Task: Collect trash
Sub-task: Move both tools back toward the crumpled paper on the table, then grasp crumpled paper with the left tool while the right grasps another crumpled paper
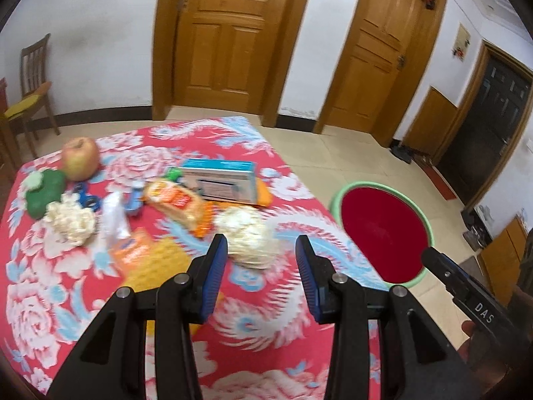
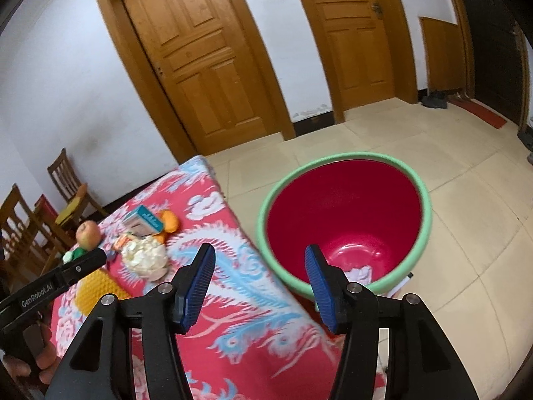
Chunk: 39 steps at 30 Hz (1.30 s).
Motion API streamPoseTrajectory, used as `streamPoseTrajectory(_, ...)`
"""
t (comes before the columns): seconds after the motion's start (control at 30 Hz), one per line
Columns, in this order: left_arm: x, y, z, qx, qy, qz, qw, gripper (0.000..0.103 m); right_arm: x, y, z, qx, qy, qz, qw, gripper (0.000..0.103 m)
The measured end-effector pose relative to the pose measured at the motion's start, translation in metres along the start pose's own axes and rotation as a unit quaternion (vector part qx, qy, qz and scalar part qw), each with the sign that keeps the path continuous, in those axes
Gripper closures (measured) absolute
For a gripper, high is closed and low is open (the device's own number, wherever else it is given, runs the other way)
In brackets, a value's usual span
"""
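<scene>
Right wrist view: right gripper (image 2: 260, 260) tilted down, released, empty, over the bucket (image 2: 346, 166) rim.

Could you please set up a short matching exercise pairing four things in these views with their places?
Things:
1. apple
2. red bucket
3. crumpled paper ball
4. blue-and-white box

Places:
A. on the floor beside the table
B. just ahead of the left tongs
C. far left part of the tablecloth
D. middle of the table, behind the snack wrappers

Pairs: 1-C, 2-A, 3-B, 4-D
</scene>
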<state>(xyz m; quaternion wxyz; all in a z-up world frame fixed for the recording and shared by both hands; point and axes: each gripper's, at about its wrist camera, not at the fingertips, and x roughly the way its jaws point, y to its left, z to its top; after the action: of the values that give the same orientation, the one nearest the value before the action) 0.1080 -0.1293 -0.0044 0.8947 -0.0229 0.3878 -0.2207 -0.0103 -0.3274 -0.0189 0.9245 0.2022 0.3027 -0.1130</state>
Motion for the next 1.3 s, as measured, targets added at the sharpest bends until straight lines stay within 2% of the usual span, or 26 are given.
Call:
streamPoseTrajectory(0.43,-0.018,0.085,0.005,-0.051,-0.019,0.069,0.9961,0.061,0.025,0.056,0.005,-0.052,0.024,0.035,0.998,0.045)
streamPoseTrajectory(0.83,-0.002,0.163,0.011,-0.107,-0.008,0.127,0.9861,0.06,0.061,0.104,0.007,-0.1,0.054,0.053,0.992,0.042)
streamPoseTrajectory(1.1,0.021,0.192,0.009,-0.132,0.009,0.139,0.9814,0.06,0.087,0.117,0.001,-0.115,0.081,0.054,0.989,0.04)
streamPoseTrajectory(1.3,0.037,0.2,0.006,-0.143,0.022,0.129,0.981,0.06,0.107,0.124,-0.002,-0.119,0.098,0.05,0.987,0.04)
